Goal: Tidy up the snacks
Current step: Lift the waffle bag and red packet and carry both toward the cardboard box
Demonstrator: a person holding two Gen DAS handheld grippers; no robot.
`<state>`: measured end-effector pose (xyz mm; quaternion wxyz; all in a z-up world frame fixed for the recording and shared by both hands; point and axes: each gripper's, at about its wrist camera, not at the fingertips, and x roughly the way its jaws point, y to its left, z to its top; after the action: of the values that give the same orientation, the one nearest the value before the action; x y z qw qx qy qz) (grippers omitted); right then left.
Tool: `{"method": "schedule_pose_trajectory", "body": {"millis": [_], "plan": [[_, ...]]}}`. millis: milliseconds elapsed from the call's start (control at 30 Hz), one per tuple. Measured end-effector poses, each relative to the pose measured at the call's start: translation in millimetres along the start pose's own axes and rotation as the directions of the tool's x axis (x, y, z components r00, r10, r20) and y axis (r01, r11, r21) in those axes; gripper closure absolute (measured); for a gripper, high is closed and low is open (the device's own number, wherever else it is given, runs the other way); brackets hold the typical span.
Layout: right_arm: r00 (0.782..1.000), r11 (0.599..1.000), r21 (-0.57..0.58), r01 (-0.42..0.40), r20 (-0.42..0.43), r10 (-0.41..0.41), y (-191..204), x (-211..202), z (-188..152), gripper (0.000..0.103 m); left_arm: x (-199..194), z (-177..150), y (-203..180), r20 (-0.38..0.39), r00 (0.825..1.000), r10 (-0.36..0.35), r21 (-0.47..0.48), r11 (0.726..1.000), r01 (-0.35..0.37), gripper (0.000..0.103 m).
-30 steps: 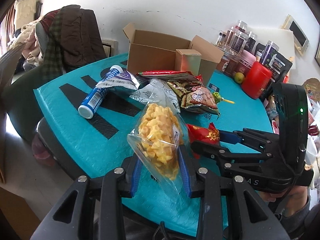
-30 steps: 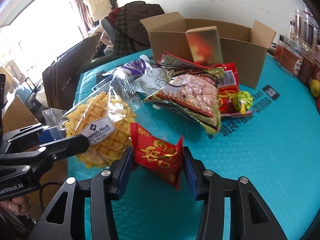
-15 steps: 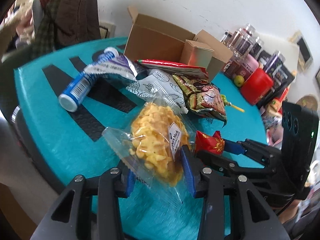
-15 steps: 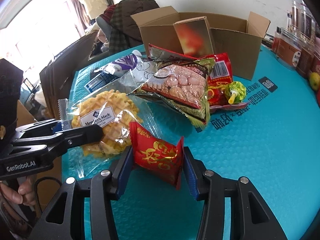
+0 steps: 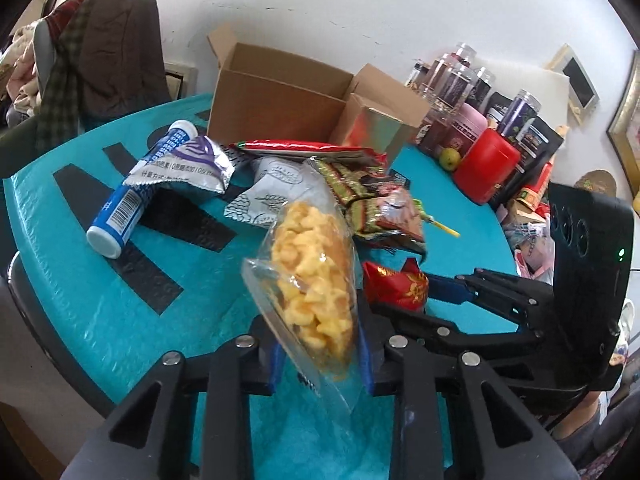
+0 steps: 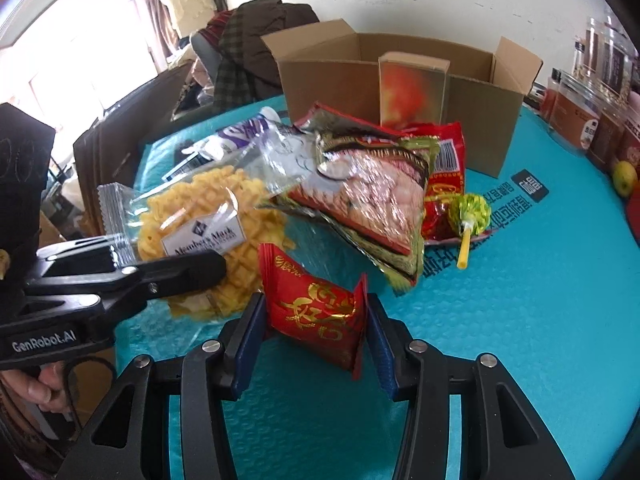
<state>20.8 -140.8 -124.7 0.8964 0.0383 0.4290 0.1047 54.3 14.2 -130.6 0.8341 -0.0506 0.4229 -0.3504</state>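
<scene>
Left tongs (image 5: 318,346): closing on the clear waffle bag (image 5: 314,280); the blue pads sit on either side of its lower half and press the plastic in.
Right tongs (image 6: 316,340): clamped on the red foil packet (image 6: 320,308), a pad against each short side; unchanged over the last second.
What has just changed: the left tongs slackened for a moment half a second ago and are now tightening again, and the waffle bag has swung from lying flatter and broadside to standing edge-on between the pads.
Meaning for the task: my reading is a re-grip to steady the bag before carrying it; both hands are now loaded, so the next step is likely delivery to the cardboard box (image 5: 280,108), which stands open at the far side of the bench (image 5: 100,280).
Waffle bag, place and axis: lifted just above the bench at its near edge, just left of the red packet; long axis runs up and away from the tongs, the crimped top leaning toward the snack pile (image 6: 368,196).
Red packet, place and axis: held clear of the bench, tilted, long axis across the pads, gold print facing the right camera.
Beyond: blue tube (image 5: 132,200), silver pouch (image 5: 184,168) and lollipop (image 6: 468,212) lie unsorted before the box.
</scene>
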Motion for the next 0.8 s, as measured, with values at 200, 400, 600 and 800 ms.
{"method": "schedule_pose_trajectory", "body": {"millis": [200,400,600,800], "plan": [[0.998,0.999,-0.016,-0.031,0.054,0.031,15.2,-23.0,2.8,0.055,-29.4,-0.1,-13.3,0.047,0.999,0.001,0.025,1.000,-0.003,0.078],[0.990,0.998,-0.036,-0.043,0.134,0.047,28.1,-53.0,9.9,0.055,-65.4,9.8,-34.4,0.132,0.991,0.014,0.082,0.996,-0.025,0.078],[0.977,0.998,-0.056,-0.021,0.210,0.033,31.3,-79.5,33.9,0.055,-80.1,32.6,-49.0,0.188,0.982,0.004,0.126,0.992,-0.028,0.078],[0.969,0.998,-0.061,0.026,0.248,-0.010,23.3,-96.2,62.9,0.055,-81.8,63.6,-59.9,0.224,0.974,-0.040,0.155,0.988,0.004,0.078]]}}
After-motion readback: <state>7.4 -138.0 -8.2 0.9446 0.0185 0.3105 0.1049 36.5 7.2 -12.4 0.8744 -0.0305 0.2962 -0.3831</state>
